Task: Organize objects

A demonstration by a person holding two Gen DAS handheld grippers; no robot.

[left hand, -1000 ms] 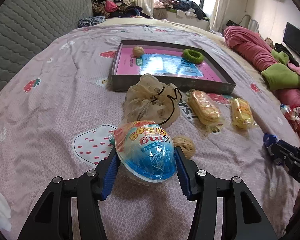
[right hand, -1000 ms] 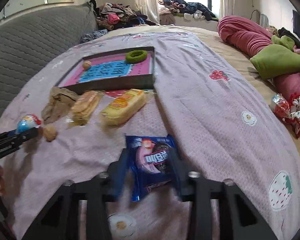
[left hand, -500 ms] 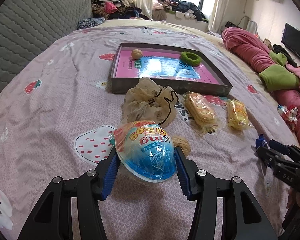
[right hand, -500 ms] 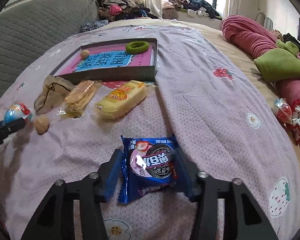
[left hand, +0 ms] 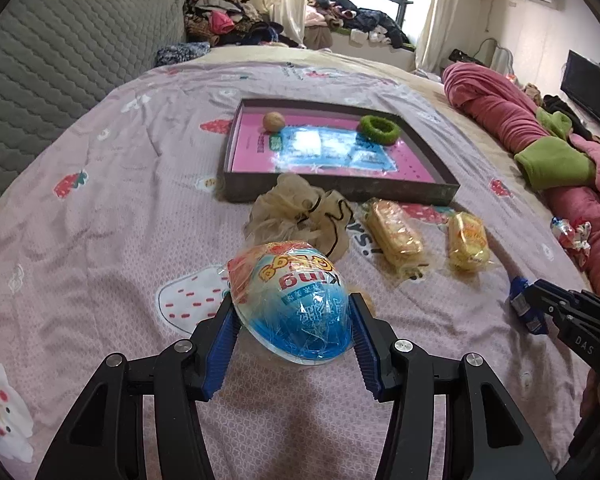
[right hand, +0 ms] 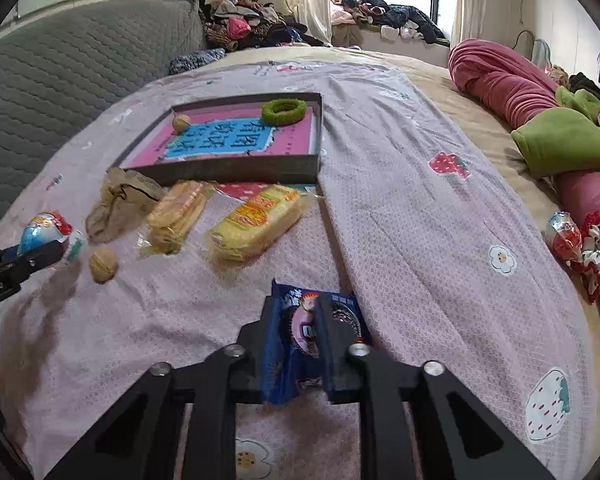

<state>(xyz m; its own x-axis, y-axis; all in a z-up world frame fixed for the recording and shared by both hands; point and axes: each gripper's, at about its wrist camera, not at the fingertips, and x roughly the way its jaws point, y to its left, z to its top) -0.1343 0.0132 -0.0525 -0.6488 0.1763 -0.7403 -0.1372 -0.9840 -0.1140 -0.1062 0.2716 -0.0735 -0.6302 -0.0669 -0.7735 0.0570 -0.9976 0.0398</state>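
Note:
My left gripper (left hand: pixel 292 320) is shut on a blue and red toy egg (left hand: pixel 292 300), held above the bedspread; it also shows in the right wrist view (right hand: pixel 44 232). My right gripper (right hand: pixel 296 328) is shut on a blue cookie packet (right hand: pixel 300 332), squeezed and crumpled between the jaws. A shallow box tray (left hand: pixel 340 190) lies ahead, with a walnut (left hand: pixel 274 121) and a green ring (left hand: pixel 380 129) inside. In front of it lie a beige pouch (left hand: pixel 300 212), two wrapped cakes (left hand: pixel 396 232) (left hand: pixel 466 240) and a loose walnut (right hand: pixel 103 266).
A grey quilted headboard (left hand: pixel 60 52) stands at left. Rolled pink and green blankets (left hand: pixel 540 136) lie at right, with a red-wrapped sweet (right hand: pixel 572 240) beside them. Clothes are piled by the window (left hand: pixel 340 20). My right gripper shows at the left view's right edge (left hand: pixel 532 308).
My right gripper has closed on the cookie packet, crumpling it. My left gripper holds the toy egg as before and has drawn back a little from the tray.

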